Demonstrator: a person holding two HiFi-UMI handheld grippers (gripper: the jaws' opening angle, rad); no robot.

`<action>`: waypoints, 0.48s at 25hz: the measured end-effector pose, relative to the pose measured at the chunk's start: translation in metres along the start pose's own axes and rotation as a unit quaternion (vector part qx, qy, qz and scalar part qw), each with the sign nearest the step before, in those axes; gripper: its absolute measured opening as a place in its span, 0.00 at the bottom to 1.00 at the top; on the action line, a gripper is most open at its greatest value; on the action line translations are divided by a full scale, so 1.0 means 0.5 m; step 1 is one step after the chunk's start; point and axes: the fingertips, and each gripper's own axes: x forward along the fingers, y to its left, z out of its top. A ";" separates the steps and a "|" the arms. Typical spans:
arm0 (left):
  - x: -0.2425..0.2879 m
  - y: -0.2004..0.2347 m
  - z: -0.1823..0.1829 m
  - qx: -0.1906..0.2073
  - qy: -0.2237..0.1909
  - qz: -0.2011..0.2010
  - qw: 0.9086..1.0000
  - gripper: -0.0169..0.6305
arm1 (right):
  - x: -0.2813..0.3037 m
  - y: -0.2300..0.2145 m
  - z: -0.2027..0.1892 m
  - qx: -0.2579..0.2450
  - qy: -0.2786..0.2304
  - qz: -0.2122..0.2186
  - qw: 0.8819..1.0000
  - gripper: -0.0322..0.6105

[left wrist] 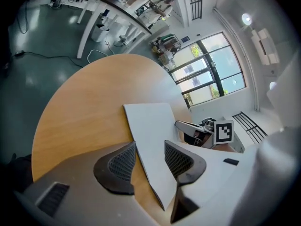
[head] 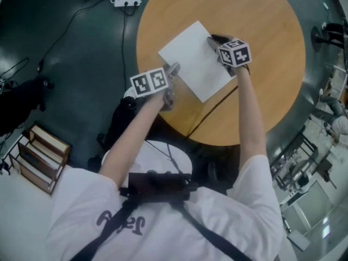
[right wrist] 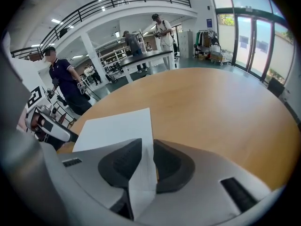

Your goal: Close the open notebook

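Note:
A white notebook [head: 196, 61] lies open on the round wooden table [head: 261, 91], showing a blank page. My left gripper [head: 171, 83] is at the notebook's near left corner. In the left gripper view its jaws [left wrist: 150, 144] stand open astride the page edge [left wrist: 150, 126], with neither pad pressing on it. My right gripper [head: 213, 41] is at the right edge. In the right gripper view it [right wrist: 146, 145] is shut on the page [right wrist: 117, 128], which rises as a thin fold between the pads.
A dark cord [head: 212, 110] crosses the table's near side. On the floor lie a power strip [head: 127, 2] with cables and wooden boxes [head: 38, 156] at the left. People [right wrist: 63, 81] stand beyond the table near other desks.

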 end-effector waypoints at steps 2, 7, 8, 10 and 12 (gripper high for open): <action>-0.001 0.013 0.001 -0.014 -0.005 0.005 1.000 0.27 | -0.003 -0.002 0.002 0.003 -0.003 -0.004 1.000 0.20; -0.004 0.030 0.005 -0.071 -0.018 -0.018 0.997 0.12 | -0.007 0.000 0.003 0.010 -0.012 -0.004 1.000 0.18; -0.004 0.033 0.006 -0.070 -0.018 -0.019 0.997 0.11 | -0.007 0.001 0.004 0.011 -0.014 -0.005 1.000 0.18; -0.003 0.038 0.005 -0.061 -0.017 -0.017 0.998 0.07 | -0.008 -0.001 0.006 0.014 -0.019 -0.008 1.000 0.18; -0.001 0.038 0.005 -0.052 -0.015 -0.016 0.998 0.06 | -0.013 -0.005 0.009 0.018 -0.027 -0.010 0.999 0.17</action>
